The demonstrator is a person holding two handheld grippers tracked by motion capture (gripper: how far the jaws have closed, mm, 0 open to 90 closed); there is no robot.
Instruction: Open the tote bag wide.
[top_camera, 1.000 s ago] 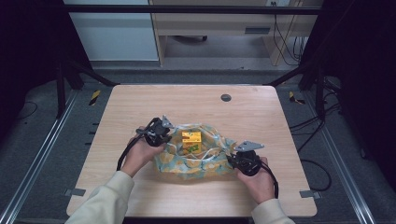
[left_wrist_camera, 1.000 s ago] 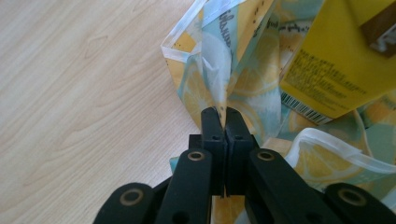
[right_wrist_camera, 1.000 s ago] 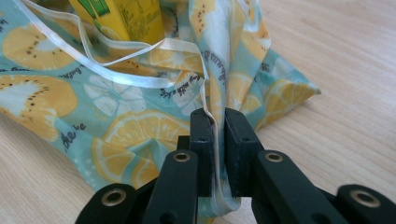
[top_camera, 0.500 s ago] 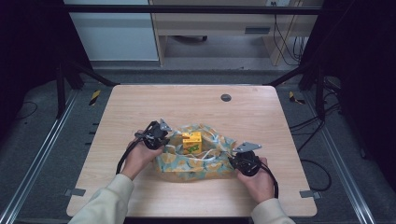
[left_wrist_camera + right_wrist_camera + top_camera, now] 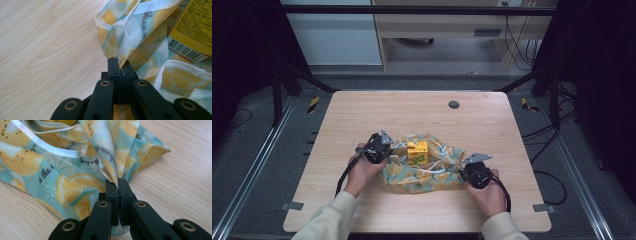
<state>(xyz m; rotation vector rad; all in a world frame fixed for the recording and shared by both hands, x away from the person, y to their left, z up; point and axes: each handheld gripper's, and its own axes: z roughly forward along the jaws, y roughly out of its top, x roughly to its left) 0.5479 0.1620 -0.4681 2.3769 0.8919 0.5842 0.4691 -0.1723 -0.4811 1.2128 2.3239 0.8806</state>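
The lemon-print bag [image 5: 422,167] lies on the counter [image 5: 492,125] between both hands. The left tool [image 5: 119,65] is clamped on the bag's left edge; the right tool [image 5: 117,185] is clamped on its right edge. A yellow carton [image 5: 417,152] stands inside the bag.

Table [image 5: 362,115] evenly lit from above, dark surroundings, soft shadows, gripper views sharp
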